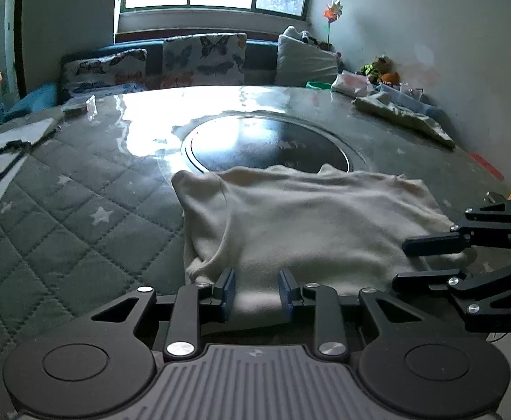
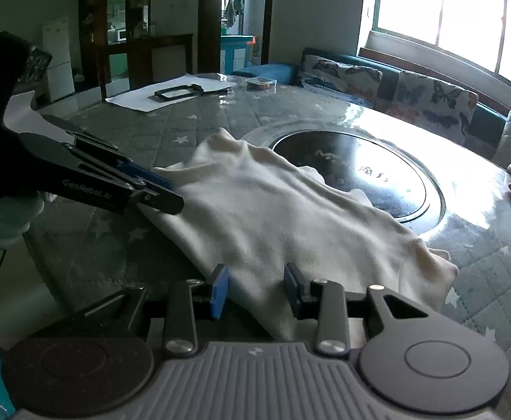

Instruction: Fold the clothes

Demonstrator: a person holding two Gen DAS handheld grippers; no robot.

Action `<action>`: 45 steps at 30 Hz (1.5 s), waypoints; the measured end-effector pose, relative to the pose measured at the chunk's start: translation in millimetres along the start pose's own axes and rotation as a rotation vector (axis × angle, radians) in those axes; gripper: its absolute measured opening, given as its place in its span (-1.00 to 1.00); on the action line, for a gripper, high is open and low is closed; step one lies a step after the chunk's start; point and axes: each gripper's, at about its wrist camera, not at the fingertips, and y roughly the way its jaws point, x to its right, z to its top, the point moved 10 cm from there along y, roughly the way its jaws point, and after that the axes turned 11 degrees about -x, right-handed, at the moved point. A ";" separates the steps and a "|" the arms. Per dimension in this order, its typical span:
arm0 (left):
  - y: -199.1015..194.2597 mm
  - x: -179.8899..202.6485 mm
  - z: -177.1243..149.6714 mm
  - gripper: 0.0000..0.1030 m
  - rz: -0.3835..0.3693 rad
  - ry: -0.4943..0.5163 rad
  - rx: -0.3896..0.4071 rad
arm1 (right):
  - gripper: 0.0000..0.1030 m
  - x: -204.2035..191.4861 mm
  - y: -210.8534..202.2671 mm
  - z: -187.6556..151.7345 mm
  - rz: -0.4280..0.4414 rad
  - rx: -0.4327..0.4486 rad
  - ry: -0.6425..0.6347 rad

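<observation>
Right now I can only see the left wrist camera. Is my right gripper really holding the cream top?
Observer: Yes. In the right wrist view the cream top fills the gap between the blue pads of the right gripper, and its near edge is lifted off the table.
Operator: Who's holding my left gripper?
Observer: A gloved hand is wrapped around the handle of the left gripper.
Operator: What's over on that side of the room?
Observer: A white fridge stands against the far wall.
</observation>
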 end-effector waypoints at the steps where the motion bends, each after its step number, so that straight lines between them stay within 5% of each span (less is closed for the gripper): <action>1: -3.3 -1.9 1.5 -0.37 0.000 -0.007 0.009 | -0.32 1.3 -4.4 -0.5 0.007 0.008 0.011; 10: -2.4 -15.3 2.9 -0.32 -0.005 -0.065 -0.009 | -0.26 30.6 -4.5 -13.2 -0.006 -0.020 0.136; 23: -3.3 -32.4 9.2 -0.07 0.055 -0.120 -0.021 | 0.06 19.1 -5.1 -6.1 0.018 0.003 0.128; 32: -7.8 -41.2 10.9 0.41 0.093 -0.141 -0.017 | 0.51 6.7 -12.6 7.1 0.029 0.030 0.105; 45: -14.2 -66.3 17.7 0.87 0.171 -0.187 -0.001 | 0.54 -49.0 5.7 40.7 0.098 0.020 -0.091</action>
